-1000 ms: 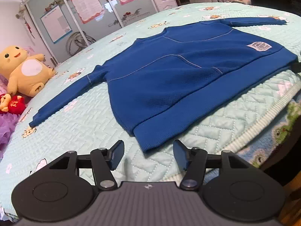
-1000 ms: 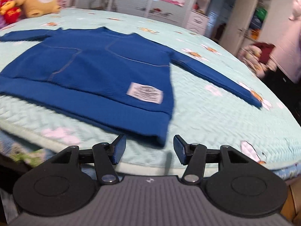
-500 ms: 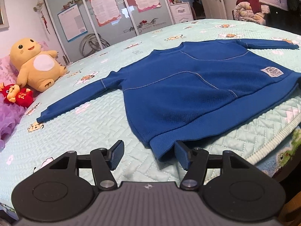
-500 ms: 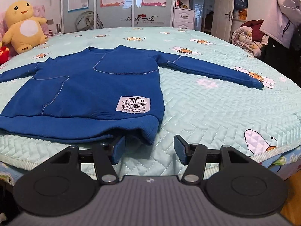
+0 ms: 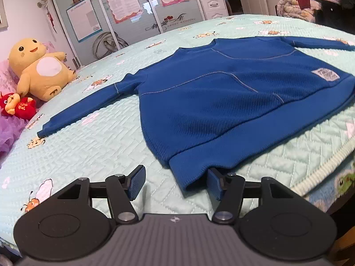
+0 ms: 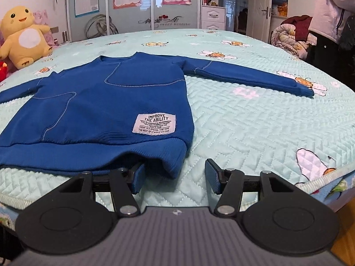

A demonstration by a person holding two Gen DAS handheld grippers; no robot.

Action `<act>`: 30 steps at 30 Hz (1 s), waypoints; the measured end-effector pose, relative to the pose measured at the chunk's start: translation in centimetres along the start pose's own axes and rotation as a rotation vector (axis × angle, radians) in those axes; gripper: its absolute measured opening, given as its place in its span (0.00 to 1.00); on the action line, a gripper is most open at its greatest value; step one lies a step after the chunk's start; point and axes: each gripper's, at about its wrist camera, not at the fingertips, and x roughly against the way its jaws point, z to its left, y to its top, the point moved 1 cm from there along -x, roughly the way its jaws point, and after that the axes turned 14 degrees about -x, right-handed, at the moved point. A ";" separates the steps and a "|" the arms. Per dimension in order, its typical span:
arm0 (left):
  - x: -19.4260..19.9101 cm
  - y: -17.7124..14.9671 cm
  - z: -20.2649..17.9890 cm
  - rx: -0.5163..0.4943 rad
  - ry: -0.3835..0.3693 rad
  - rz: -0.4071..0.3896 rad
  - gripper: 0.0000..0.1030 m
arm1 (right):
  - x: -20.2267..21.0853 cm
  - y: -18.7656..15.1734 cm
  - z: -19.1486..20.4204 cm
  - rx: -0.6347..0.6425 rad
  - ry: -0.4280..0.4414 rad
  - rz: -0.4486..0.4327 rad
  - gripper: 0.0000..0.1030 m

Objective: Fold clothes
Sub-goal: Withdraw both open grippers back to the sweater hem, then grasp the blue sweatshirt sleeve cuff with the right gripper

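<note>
Both grippers are held low at the near edge of the bed (image 6: 255, 133), jaws parted and nothing clamped. At the left gripper (image 5: 175, 182), the near left hem corner of the blue sweatshirt (image 5: 221, 102) is framed between the pads; the right pad appears tucked just under the hem, though actual contact cannot be made out. At the right gripper (image 6: 175, 176), the near right hem corner droops into the gap, with the left pad partly hidden beneath the ribbed band and the right pad standing clear over the quilt. The sweatshirt is laid flat, front up, hem nearest, sleeves spread out to either side. A white patch (image 6: 154, 124) is seen near its right hem. A yellow plush toy (image 5: 40, 68) is propped at the far left, and a person (image 6: 330, 22) is standing at the far right.
</note>
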 end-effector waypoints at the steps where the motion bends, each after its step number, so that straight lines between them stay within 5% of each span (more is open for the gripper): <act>1: -0.2 0.0 0.1 0.012 -0.005 -0.001 0.60 | -0.2 0.1 0.0 -0.006 0.005 -0.001 0.54; 4: -1.0 0.1 1.0 0.086 -0.060 0.001 0.39 | -0.9 0.3 0.3 -0.008 0.045 0.011 0.27; 6: -0.9 0.3 1.2 0.118 -0.093 -0.004 0.11 | -1.0 0.3 0.6 -0.005 0.048 0.011 0.22; 8: -0.4 0.5 1.2 0.117 -0.094 -0.016 0.03 | -0.8 0.4 0.5 -0.014 0.059 0.009 0.13; 19: 6.0 1.5 3.3 0.143 -0.095 -0.110 0.03 | 5.0 1.5 -0.8 -0.107 0.169 0.015 0.09; 23: 4.1 0.4 2.3 0.134 -0.103 -0.035 0.03 | 5.4 0.8 -0.9 -0.118 0.169 0.052 0.09; 25: 2.8 -0.5 1.7 0.127 -0.114 0.024 0.04 | 3.4 -0.1 -1.3 -0.137 0.121 0.151 0.10; 30: 4.5 -1.1 1.8 0.088 -0.089 0.001 0.11 | 4.0 -0.1 -2.6 -0.204 0.152 0.166 0.26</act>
